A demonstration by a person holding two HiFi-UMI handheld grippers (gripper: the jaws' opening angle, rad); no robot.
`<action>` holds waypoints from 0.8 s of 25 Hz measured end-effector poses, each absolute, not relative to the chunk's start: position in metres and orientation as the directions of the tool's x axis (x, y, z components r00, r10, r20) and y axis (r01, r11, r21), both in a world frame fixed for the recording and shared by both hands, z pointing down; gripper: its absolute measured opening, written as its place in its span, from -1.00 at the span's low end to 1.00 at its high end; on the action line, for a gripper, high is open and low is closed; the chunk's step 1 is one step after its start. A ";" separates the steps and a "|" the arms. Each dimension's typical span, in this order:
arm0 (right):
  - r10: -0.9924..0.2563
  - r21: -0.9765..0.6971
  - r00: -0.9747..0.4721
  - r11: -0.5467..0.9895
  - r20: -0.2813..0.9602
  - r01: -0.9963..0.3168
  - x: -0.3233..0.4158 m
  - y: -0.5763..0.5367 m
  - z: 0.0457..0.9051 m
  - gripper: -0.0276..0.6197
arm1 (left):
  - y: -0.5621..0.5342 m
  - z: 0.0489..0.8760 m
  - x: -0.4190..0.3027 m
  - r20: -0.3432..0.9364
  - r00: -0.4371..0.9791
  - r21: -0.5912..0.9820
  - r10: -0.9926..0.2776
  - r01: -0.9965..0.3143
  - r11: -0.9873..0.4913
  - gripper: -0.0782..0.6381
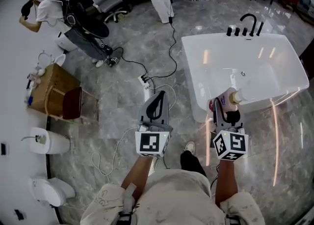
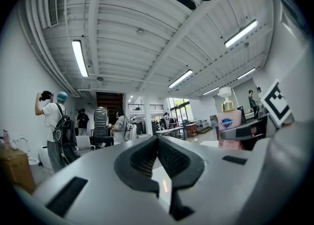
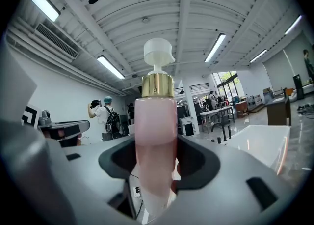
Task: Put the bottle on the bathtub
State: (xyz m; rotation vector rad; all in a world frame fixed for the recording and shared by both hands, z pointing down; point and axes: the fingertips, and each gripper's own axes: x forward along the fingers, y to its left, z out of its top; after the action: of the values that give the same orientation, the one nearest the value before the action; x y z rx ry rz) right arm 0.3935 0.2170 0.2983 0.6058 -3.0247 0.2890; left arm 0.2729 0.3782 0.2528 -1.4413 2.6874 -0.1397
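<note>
A pink pump bottle (image 3: pixel 156 135) with a gold collar and white pump head stands upright between the jaws of my right gripper (image 3: pixel 156 170), which is shut on it. In the head view the bottle (image 1: pixel 228 98) sits in the right gripper (image 1: pixel 226 113) just over the near rim of the white bathtub (image 1: pixel 274 94). From the left gripper view the bottle (image 2: pixel 228 121) shows at the right with a blue label. My left gripper (image 2: pixel 158 157) is shut with nothing between its pads and is held left of the tub (image 1: pixel 156 106).
A black faucet set (image 1: pixel 248 25) stands on the tub's far rim. Cables and a power strip (image 1: pixel 145 82) lie on the marble floor left of the tub. A wooden cabinet (image 1: pixel 49 91), a toilet (image 1: pixel 46 140) and people (image 1: pixel 54 10) are farther left and behind.
</note>
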 end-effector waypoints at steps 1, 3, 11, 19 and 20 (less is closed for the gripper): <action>-0.390 -0.181 -0.917 0.899 0.084 -0.399 0.392 0.206 0.301 -0.27 | 0.366 0.254 0.269 -0.029 -0.539 -0.128 -0.842 -0.833 0.538 -0.77; -0.409 -0.192 -0.908 0.888 0.090 -0.419 0.385 0.184 0.306 -0.27 | 0.342 0.255 0.260 -0.020 -0.523 -0.135 -0.852 -0.843 0.520 -0.77; -0.422 -0.214 -0.899 0.874 0.114 -0.437 0.348 0.123 0.323 -0.27 | 0.272 0.269 0.223 0.002 -0.493 -0.132 -0.870 -0.863 0.488 -0.77; -0.399 -0.194 -0.907 0.887 0.135 -0.419 0.309 0.104 0.326 -0.27 | 0.266 0.277 0.182 0.007 -0.541 -0.099 -0.841 -0.837 0.538 -0.77; -0.394 -0.190 -0.909 0.890 0.137 -0.414 0.303 0.104 0.327 -0.27 | 0.268 0.278 0.175 0.004 -0.549 -0.095 -0.836 -0.832 0.546 -0.77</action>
State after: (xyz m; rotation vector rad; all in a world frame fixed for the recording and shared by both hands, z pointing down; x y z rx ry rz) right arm 0.3028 0.1037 0.3266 0.6348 -2.9615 0.3289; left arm 0.1750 0.2676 0.2780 -1.4708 2.7262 -0.1328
